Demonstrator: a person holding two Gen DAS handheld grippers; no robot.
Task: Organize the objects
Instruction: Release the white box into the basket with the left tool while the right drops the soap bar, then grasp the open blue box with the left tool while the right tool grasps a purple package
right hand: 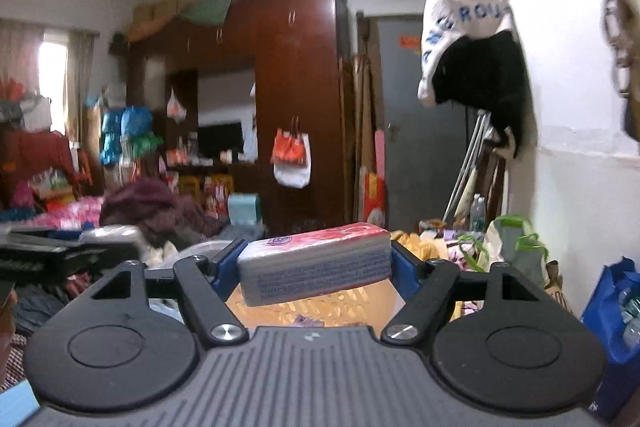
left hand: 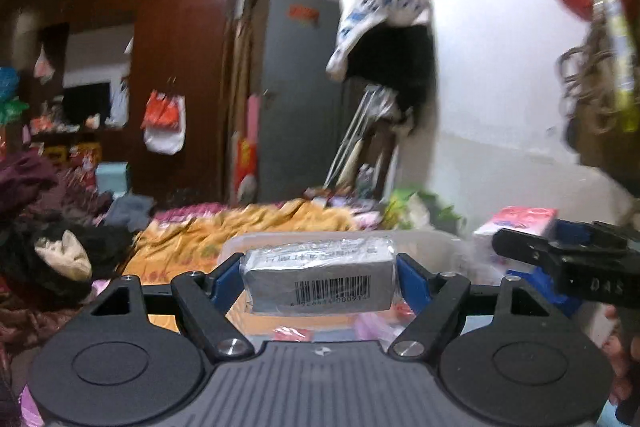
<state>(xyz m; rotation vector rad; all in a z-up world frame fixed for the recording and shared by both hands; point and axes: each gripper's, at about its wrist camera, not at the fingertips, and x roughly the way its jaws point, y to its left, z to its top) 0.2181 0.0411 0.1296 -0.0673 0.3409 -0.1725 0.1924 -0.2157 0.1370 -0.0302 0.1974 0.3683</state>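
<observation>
Right now I'm holding a grey barcoded pack clamped between my left gripper's fingers and a pink-topped pack between my right gripper's fingers; both are hanging aloft, neither yet placed.

Left gripper span is filled by a grey wrapped pack; a clear plastic bin lies directly ahead. Right flank is blocked by the right gripper. Right gripper's span is occupied by a pink tissue pack; open air is seen above an orange basket.
</observation>
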